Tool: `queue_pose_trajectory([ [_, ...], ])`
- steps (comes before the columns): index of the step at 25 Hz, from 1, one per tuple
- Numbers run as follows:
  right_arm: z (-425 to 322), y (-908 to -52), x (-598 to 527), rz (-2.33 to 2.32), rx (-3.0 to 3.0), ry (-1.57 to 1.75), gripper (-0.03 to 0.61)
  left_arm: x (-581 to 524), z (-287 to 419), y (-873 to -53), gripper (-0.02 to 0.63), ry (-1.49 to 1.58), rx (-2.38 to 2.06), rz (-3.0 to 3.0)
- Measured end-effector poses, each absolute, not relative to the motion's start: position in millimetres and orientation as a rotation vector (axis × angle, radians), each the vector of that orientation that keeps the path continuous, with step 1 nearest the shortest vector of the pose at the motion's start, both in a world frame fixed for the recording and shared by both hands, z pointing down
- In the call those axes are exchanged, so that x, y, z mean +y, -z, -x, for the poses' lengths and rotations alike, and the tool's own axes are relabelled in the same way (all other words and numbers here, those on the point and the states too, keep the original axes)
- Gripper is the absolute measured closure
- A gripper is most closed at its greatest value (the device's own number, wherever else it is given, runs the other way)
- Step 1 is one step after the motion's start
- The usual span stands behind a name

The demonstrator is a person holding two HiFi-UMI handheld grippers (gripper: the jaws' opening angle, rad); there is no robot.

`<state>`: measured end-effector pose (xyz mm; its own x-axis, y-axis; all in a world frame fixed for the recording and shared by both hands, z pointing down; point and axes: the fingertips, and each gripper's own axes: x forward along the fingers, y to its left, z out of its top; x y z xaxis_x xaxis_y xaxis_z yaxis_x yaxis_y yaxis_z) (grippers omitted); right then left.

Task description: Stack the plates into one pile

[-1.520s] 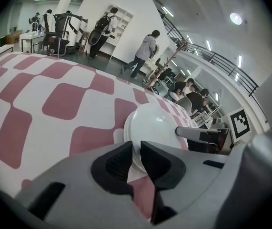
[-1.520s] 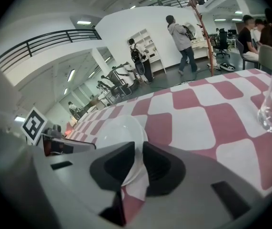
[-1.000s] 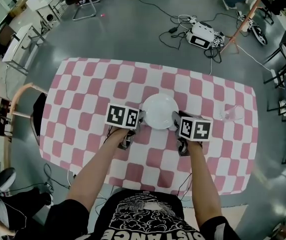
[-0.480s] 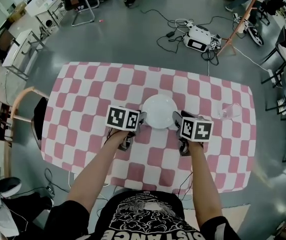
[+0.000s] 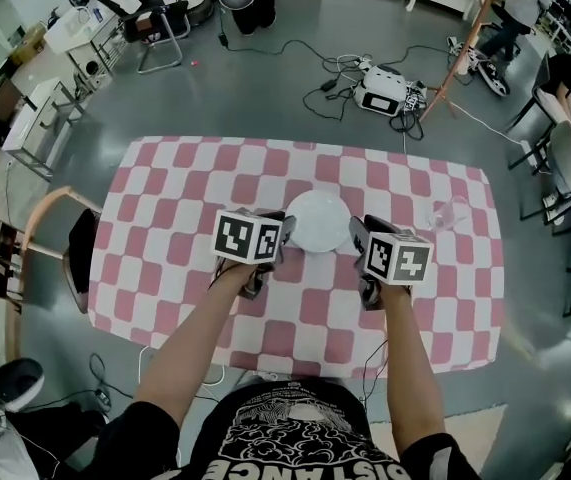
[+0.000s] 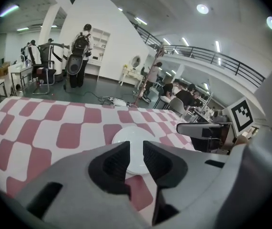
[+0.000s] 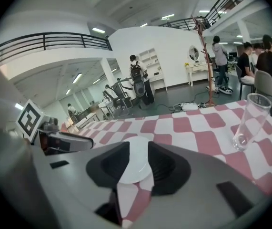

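Plates: glossy white round plate pile (image 5: 319, 220), mid-table, flat on the cloth. Can't tell how many are in it.
Table: rect. table under a pink-and-white check cloth (image 5: 165, 218).
L claw: left gripper (image 6: 136, 144), grey w/ black pads. In the head view it's at the pile's 9 o'clock, just beside the rim. Jaws are a narrow slot apart and have just been closing a bit. Nothing betw. them; the plate only shows thru the gap, lying on the cloth beyond.
R claw: right gripper (image 7: 139, 147), same build, at the pile's 4 o'clock, just beside the rim. Jaws are a slim gap apart and have just been closing too. It has hold of nothing; plate and cloth are seen past the pads.
Glass: clear tall drinking glass (image 5: 452, 213), upright, at the pile's 3 o'clock, well apart from it, near the table's right edge.
Person: black T-shirt w/ white print (image 5: 275, 433), at the table's 6 o'clock, both forearms out over the cloth.
Chair: curved wood-back chair (image 5: 50, 238) at the table's 9 o'clock.
Floor: grey, w/ a white box in a tangle of black cables (image 5: 385, 76) at the table's 1 o'clock.
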<state>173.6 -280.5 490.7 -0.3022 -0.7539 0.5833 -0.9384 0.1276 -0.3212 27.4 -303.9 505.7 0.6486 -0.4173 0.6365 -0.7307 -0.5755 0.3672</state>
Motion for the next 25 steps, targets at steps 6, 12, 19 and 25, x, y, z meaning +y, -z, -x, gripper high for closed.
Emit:
queue_pose_trajectory([
  [6,-167,-453,-264,-1.728,-2.174,-0.851,0.476,-291,-25,-467,0.522,-0.583,-0.894,-2.342],
  [12,-157,-420,-242,-1.786,-2.206,-0.755,0.485,-274,-17,-437,0.541,-0.534,-0.922,-2.430],
  [19,-145,-387,-215,-1.831,-2.235,-0.635,0.506,-254,-3,-411,0.555,-0.478,-0.968,-2.501],
  [25,-132,-365,-195,-1.875,-2.240,-0.520,0.526,-241,10,-389,0.573,-0.470,-1.012,-2.595],
])
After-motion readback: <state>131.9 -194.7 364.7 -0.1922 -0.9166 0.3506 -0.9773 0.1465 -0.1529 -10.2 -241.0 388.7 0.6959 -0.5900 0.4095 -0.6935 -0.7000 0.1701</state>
